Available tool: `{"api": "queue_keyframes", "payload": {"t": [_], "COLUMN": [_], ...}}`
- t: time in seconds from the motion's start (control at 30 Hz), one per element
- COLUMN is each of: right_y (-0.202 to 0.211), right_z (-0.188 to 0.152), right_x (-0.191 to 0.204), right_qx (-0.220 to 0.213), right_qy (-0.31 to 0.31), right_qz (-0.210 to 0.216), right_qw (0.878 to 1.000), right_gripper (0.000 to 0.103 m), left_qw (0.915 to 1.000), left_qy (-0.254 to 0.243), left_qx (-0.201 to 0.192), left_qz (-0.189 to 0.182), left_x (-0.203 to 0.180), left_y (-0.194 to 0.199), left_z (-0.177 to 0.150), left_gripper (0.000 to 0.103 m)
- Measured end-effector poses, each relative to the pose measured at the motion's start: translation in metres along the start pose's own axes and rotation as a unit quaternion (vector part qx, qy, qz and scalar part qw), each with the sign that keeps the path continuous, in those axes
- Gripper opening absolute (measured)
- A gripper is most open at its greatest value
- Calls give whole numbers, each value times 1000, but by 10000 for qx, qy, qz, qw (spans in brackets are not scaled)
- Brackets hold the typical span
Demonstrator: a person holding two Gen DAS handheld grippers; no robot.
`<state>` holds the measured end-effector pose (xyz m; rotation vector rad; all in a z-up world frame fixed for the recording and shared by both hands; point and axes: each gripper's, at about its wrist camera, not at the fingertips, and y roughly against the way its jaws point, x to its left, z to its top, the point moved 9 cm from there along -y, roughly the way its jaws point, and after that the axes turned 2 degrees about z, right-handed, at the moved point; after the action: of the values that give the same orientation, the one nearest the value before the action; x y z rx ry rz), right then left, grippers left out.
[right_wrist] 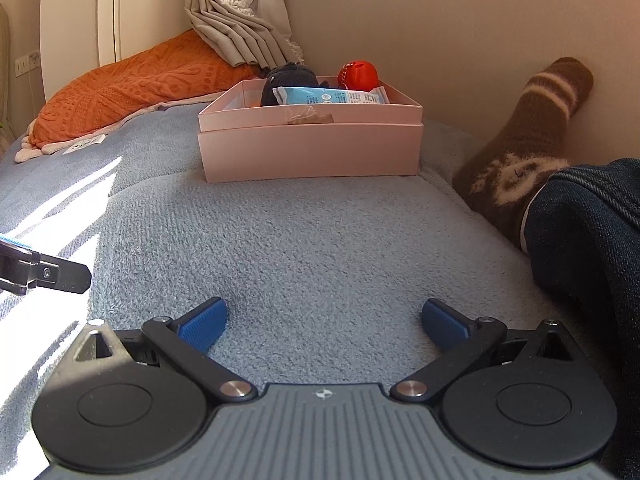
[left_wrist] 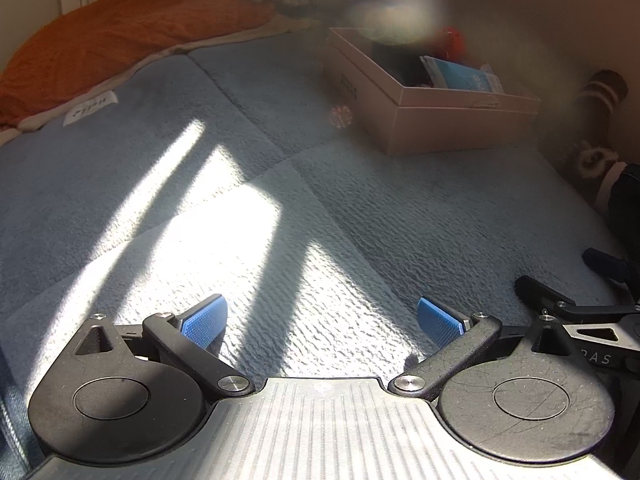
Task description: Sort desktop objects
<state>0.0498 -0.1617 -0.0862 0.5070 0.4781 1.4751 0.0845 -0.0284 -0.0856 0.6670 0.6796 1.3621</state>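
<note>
My left claw (left_wrist: 322, 320) and right claw (right_wrist: 324, 322) hang released, empty; everything sits in the pink box (right_wrist: 312, 148), so I'd hold clear.

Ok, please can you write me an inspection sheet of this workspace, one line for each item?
Surface: grey-blue fleece blanket, sunlit patches at the left.
Job's things: pink box, open; inside it a dark plush toy, a blue packet and a red ball with a chain.
Clutter: nothing seen loose on the blanket.
Grippers: left gripper open, holding nothing; right gripper open, holding nothing; both low over the blanket.
Cables: nothing seen.
Surroundings: orange pillow, beige curtain, beige wall, a person's foot in a brown striped sock, denim trouser leg. The left wrist view is smeared at the top.
</note>
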Motion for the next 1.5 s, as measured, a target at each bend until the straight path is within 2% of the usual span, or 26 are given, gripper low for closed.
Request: {"api": "queue_keyframes", "payload": {"t": [0.23,0.47,0.6,0.73,1.07,1.2,1.5], "right_y": [0,0,0,0,0,0,0], "right_z": [0,0,0,0,0,0,0], "right_x": [-1,-1,-1,-1,-1,-1,-1], "right_qx": [2,1,1,1,2,1,1], "right_qy": [-15,-9,-9,-9,-9,-7,-8], "right_qz": [6,0,0,0,1,-1,0], "right_qw": [10000,10000,10000,10000,10000,10000,10000], "right_gripper": [103,103,103,103,103,103,103], "left_qw": [9995,9981,9972,9976,9940,9929,9956], "left_qy": [184,115,36,74,193,84,-11], "left_qx": [-205,-544,-697,-652,-1069,-1133,-914], "left_qz": [-174,-273,-269,-222,-88,340,226], "left_x": [2,-6,-8,-5,6,6,1], "left_y": [12,22,23,20,37,42,34], "left_z": [11,21,23,22,31,34,28], "left_gripper": [103,103,103,103,103,103,103]}}
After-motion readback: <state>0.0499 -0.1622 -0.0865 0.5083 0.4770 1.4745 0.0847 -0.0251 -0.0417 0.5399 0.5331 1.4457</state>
